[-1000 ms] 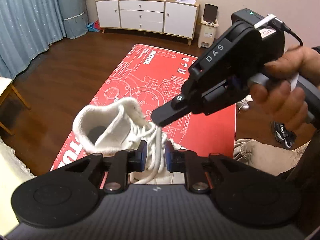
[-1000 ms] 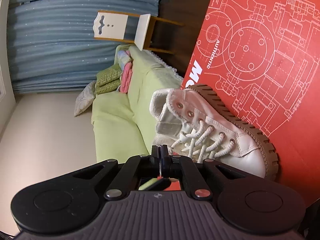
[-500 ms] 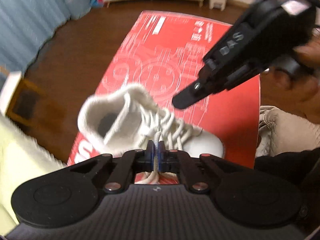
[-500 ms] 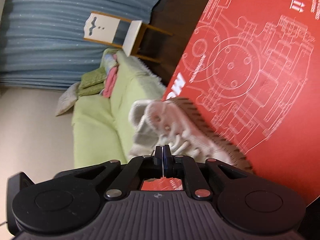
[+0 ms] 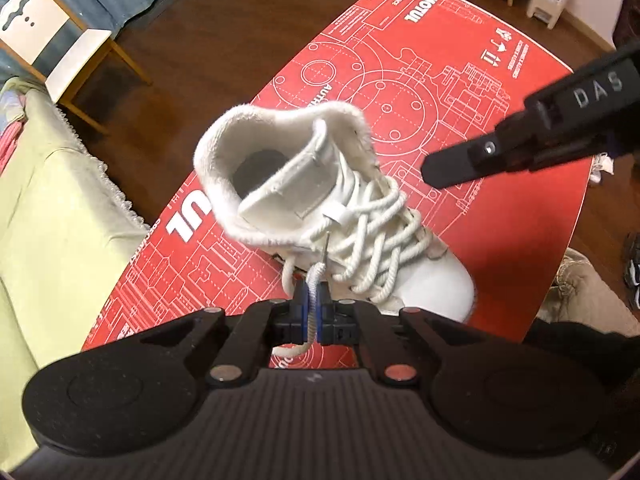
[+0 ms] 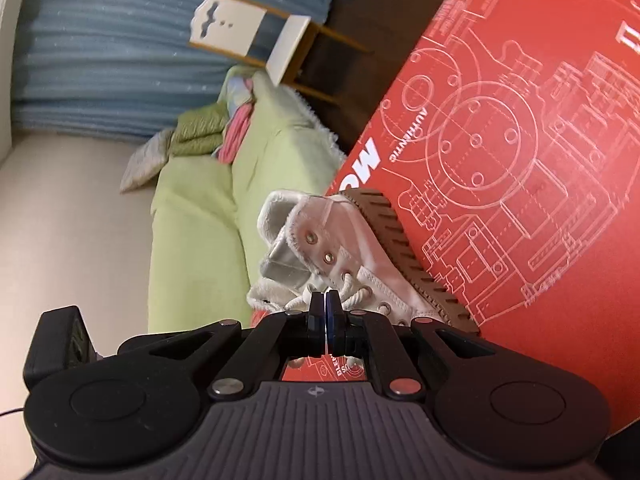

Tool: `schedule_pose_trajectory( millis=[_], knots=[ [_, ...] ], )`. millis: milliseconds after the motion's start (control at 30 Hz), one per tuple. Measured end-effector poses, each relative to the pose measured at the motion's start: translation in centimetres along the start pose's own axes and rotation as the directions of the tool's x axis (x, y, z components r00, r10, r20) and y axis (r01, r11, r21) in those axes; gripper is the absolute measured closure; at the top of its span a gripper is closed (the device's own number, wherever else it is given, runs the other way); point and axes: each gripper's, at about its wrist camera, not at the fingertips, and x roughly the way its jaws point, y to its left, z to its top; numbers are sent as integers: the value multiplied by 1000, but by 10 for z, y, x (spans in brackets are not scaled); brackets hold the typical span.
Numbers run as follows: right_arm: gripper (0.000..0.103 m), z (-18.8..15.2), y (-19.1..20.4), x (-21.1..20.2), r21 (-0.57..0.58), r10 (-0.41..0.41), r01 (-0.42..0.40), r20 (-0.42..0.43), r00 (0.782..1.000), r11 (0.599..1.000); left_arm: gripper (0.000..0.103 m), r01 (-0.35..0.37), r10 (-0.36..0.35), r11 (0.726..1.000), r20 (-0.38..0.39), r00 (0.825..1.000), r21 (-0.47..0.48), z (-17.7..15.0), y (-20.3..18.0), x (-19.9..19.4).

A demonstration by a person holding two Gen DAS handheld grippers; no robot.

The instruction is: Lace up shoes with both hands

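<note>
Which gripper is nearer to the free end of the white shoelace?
Left. The left gripper has its jaws shut on the lace end; the right gripper hangs apart, above the white shoe.

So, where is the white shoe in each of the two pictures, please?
Left wrist view: the shoe is at the centre, seen from above, its collar toward the upper left and its toe toward the lower right.
Right wrist view: the shoe is just below the centre, seen from the side, its brown sole against the red mat.
Shared landmark: the red mat under the shoe.
</note>
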Motion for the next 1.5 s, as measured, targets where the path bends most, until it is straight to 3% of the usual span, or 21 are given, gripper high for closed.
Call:
schedule_pose_trajectory(
  millis=[233,333,400,500,767,867,967,1100,1200,1500],
  knots=[
    [95,7,7,-1,-70,6,-11,-74,997,997,102,-16,16,999,-16,1000,-51,4,-7,-4],
    [95,9,12,-2,-92,5,-13,-86,996,996,102,35,-39,986,-21,999,-161,6,1,-4],
    [95,12,14,-3,-93,5,-13,-89,996,996,102,96,-104,959,-14,995,-266,4,10,-3],
    [95,14,15,-4,-93,4,-12,-88,996,996,102,178,-193,895,6,981,-408,1,24,-3],
    [95,16,8,-10,-83,-9,2,-87,996,997,102,23,-37,973,-55,998,-230,13,4,-5],
    [95,16,9,-10,-88,-3,-5,-94,996,996,102,-16,3,988,-78,997,-155,18,-7,-1],
    [95,16,9,-9,-93,4,-13,-97,995,996,102,-20,4,985,-91,996,-170,20,-8,3],
    [95,17,7,-9,-92,9,-18,-105,994,996,102,16,-45,963,-101,994,-268,24,1,6],
    [95,18,6,-9,-90,9,-19,-107,994,996,102,89,-140,914,-100,985,-396,25,14,11],
    [95,19,19,-11,-219,31,-57,-118,992,974,102,133,-248,832,-146,958,-538,26,38,23]
  ],
)
